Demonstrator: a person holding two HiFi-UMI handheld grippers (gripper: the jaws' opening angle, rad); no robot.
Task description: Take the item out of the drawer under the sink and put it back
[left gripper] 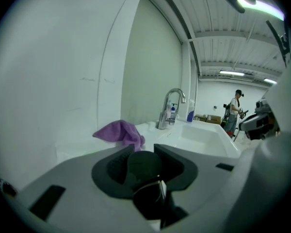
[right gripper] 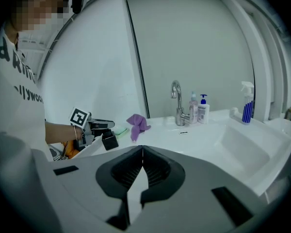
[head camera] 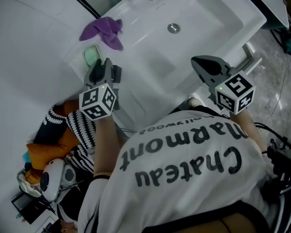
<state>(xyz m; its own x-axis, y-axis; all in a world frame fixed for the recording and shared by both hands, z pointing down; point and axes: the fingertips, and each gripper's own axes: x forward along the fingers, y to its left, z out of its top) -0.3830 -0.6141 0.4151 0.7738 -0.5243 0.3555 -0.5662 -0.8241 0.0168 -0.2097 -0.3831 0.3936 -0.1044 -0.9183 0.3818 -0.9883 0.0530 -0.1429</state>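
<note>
The black item [left gripper: 143,165] is sitting right between the fingers of the left gripper [left gripper: 143,150], a dark rounded shape filling the gap from one ribbed pad to the other. The fingers are standing part-way apart and pressing on it from both sides, so the grip is closed on the item rather than loose around it. A pale strip is showing on the item just below the fingertips, but what kind of object it is cannot be told. From the right gripper view the same item is showing as a small black block at the tip of the left gripper, out over the front left corner of the white sink [head camera: 136,14]. Just beyond those fingers a green soap [head camera: 90,56] is lying on the sink's ledge, and a little farther on a crumpled purple cloth [left gripper: 120,131] is resting against the wall. Past the cloth the chrome faucet [left gripper: 169,108] is rising behind the basin. The right gripper [right gripper: 142,147] is hovering at the sink's front right, well apart from the item, its fingers meeting tip to tip with nothing between them. Ahead of them two pump bottles [right gripper: 199,108] are standing beside the faucet, and a blue spray bottle [right gripper: 247,103] is standing farther right. A person [left gripper: 234,111] is standing far off in the room.
</note>
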